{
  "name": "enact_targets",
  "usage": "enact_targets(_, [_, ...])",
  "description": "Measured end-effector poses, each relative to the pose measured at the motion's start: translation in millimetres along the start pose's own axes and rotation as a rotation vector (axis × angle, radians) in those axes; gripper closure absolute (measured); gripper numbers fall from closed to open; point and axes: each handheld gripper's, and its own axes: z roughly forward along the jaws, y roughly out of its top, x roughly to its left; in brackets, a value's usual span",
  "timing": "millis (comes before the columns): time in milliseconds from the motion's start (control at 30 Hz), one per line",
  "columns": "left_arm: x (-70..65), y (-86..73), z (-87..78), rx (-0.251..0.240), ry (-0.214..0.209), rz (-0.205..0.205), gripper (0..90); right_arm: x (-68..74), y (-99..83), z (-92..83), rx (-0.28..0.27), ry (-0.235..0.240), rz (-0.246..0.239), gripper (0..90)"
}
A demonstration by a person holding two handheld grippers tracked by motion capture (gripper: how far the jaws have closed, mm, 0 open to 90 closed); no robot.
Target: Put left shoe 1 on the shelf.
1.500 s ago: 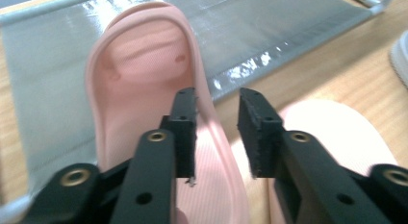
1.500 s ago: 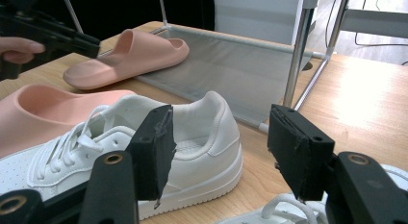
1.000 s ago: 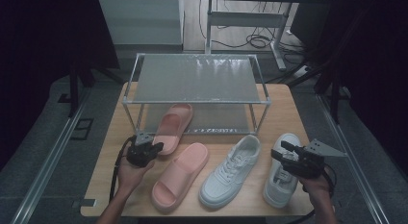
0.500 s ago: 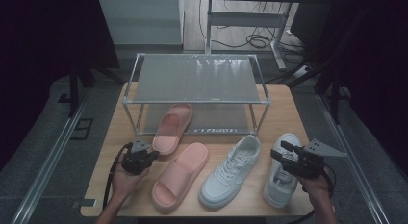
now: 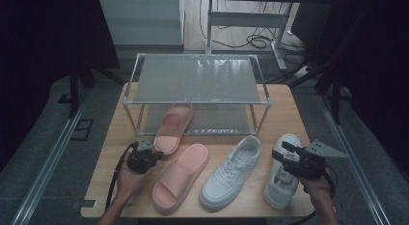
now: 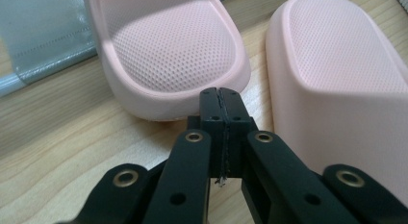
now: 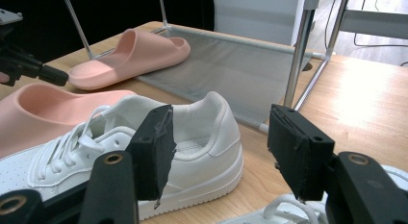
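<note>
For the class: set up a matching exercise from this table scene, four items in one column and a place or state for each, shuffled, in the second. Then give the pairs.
Column one:
1. left claw
2. right claw
3. far pink slipper
4. wire rack

Column two:
A. jaws apart
B. stands at the back of the table
C. jaws pressed together, nothing between them
D. toe end pushed under the rack's lower shelf edge

Pairs: 1-C, 2-A, 3-D, 4-B
</note>
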Motion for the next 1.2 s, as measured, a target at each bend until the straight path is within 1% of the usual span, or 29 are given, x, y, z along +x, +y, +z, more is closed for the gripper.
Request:
enact_targets(167, [-2.2,5.9,7.7,0.006,-0.004,0.007,90.0,-0.1,0.1,-0.3,0.000,0.000,0.000,42.7])
enact_targets(400, [-3.4,14.3,16.4,0.010,0.002,0.019,90.0,0.0,0.3,-0.8,-0.004,-0.002,0.000,42.7])
enact_targets(433, [-3.5,15.6,18.3,0.009,0.002,0.012,90.0,0.0,0.3,-0.7,-0.004,-0.001,-0.001,42.7])
enact_targets(533, [-2.8,18.6,21.1,0.007,0.006,0.016,90.0,-0.4,0.0,-0.4,-0.004,-0.002,0.000,42.7])
enact_targets(633, [-2.6,24.9,27.6,0.012,0.016,0.006,90.0,-0.4,0.0,-0.1,-0.003,-0.002,0.000,42.7])
enact_targets(833, [-1.1,33.2,37.2,0.009,0.023,0.001,90.0,-0.3,-0.1,0.0,-0.002,-0.001,0.001,42.6])
enact_targets(1033, [1.3,43.4,47.3,0.015,0.042,-0.007,90.0,-0.9,-0.2,-0.4,-0.003,0.000,0.004,42.7])
enact_targets(1100, [2.0,46.6,50.8,0.008,0.046,-0.018,90.0,-0.8,-0.2,0.0,-0.003,0.000,0.001,42.7])
enact_targets(1200, [3.8,51.1,55.6,0.012,0.062,-0.016,90.0,-0.2,-0.3,1.0,-0.001,0.002,-0.001,42.7])
